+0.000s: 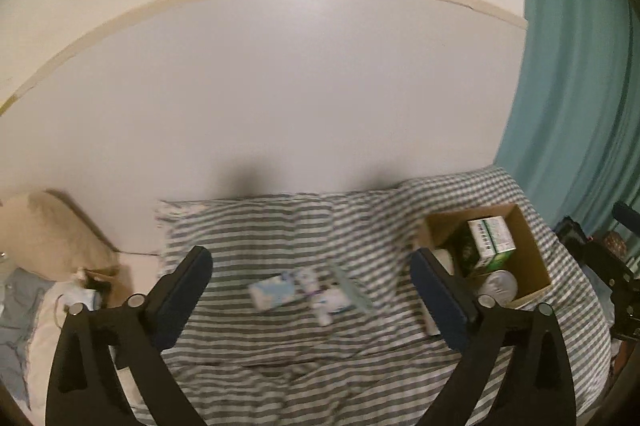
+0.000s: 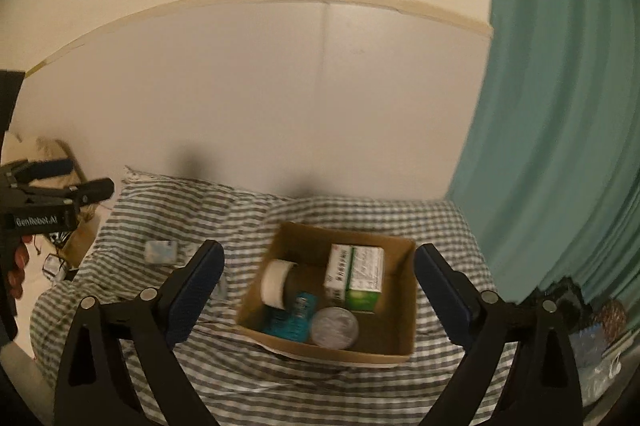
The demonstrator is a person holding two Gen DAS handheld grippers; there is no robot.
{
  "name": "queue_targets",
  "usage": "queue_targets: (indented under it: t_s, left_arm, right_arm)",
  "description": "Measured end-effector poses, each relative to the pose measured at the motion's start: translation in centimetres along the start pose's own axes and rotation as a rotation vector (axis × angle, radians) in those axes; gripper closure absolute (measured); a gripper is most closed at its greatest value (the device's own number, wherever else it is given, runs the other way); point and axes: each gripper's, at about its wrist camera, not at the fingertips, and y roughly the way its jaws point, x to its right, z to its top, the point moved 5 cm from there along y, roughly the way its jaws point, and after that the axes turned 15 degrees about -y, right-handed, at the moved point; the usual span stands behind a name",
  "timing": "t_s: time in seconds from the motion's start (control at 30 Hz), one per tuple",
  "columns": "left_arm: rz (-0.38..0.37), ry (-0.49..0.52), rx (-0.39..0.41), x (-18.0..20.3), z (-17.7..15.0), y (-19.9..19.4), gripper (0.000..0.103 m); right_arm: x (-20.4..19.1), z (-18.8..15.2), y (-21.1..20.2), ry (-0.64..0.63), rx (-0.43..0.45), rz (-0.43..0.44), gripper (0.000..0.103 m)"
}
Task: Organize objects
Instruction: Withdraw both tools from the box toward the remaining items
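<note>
Both sets of fingers stand wide apart with nothing between them: the left gripper (image 1: 312, 302) hangs above the striped bed (image 1: 248, 226), the right gripper (image 2: 318, 290) above the cardboard box (image 2: 400, 342), neither touching anything. Below the left fingers, a small cluster of loose items lies near the middle of the bed: a flat pale packet (image 1: 272, 292), two little tubes or bottles (image 1: 326, 300) just beside it, and a thin greenish strip (image 1: 352, 288); blur hides their labels. They look light and small. The packet is probably soft and best pinched across its short sides; the tubes may roll, so a grip across the middle of the body seems safest. The bedding is soft and creased, so pressing down could sink an item rather than pin it. The box sits toward the right end of the bed, already holding a green-and-white carton (image 2: 354, 278), a roll of tape (image 2: 276, 282), a round tin (image 2: 334, 326) and a teal pack (image 2: 292, 318). Free space remains along its far and right walls. The box walls are the edges to clear on the way in. A curtain (image 2: 560, 145) hangs close on the right; the wall (image 1: 280, 85) backs the bed, and above the bedding the room is open.
</note>
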Motion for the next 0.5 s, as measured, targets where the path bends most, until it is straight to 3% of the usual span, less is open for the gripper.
queue_targets:
  t_s: [0.03,0.17,0.5]
  left_arm:
    - [0.006,-0.003,0.009,-0.8,0.0,-0.3,0.0]
    - [0.04,-0.009,0.05,-4.7,-0.3,-1.4,0.0]
    - [0.117,-0.122,0.073,-13.4,-3.6,1.9,0.0]
  right_arm:
    - [-0.8,0.2,-0.5,0.001,0.01,-0.001,0.0]
    - [-3.7,0.7,-0.7,0.046,0.04,0.049,0.0]
    - [-11.3,-1.3,4.1,0.025,-0.05,0.126,0.0]
